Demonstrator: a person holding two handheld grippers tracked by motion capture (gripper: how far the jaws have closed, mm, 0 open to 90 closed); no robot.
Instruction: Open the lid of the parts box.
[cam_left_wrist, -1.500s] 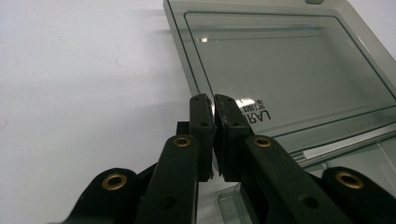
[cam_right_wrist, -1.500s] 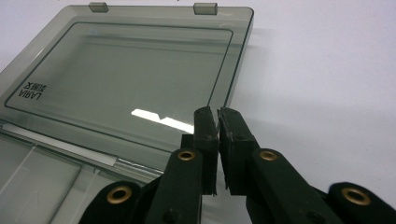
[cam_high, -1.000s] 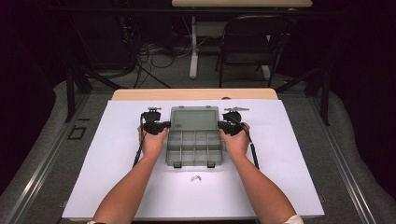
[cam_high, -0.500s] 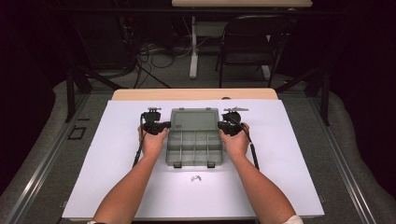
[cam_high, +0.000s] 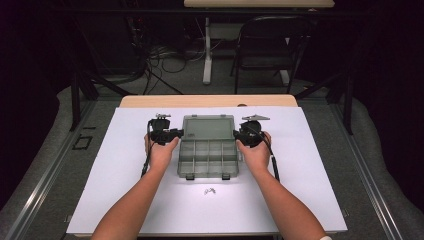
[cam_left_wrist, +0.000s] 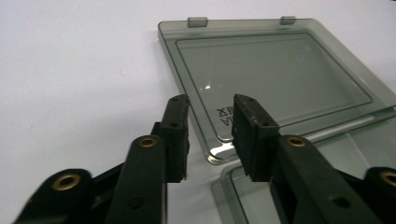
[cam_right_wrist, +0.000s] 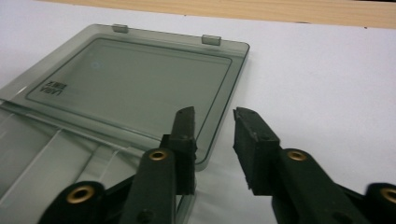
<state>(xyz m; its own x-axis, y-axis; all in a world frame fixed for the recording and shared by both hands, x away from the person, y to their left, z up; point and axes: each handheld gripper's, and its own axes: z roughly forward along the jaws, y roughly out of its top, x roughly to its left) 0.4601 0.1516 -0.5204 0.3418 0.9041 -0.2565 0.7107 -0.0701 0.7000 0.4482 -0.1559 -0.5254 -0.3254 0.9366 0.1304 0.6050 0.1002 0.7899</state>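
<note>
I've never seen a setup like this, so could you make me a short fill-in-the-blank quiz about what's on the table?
1. The grey box lies with its lid ____.
2. The left gripper and right gripper both have their jaws ____.
3. The table is covered by a ____ sheet.
Missing words: open; open; white

Bright table, dark surroundings, soft focus
</note>
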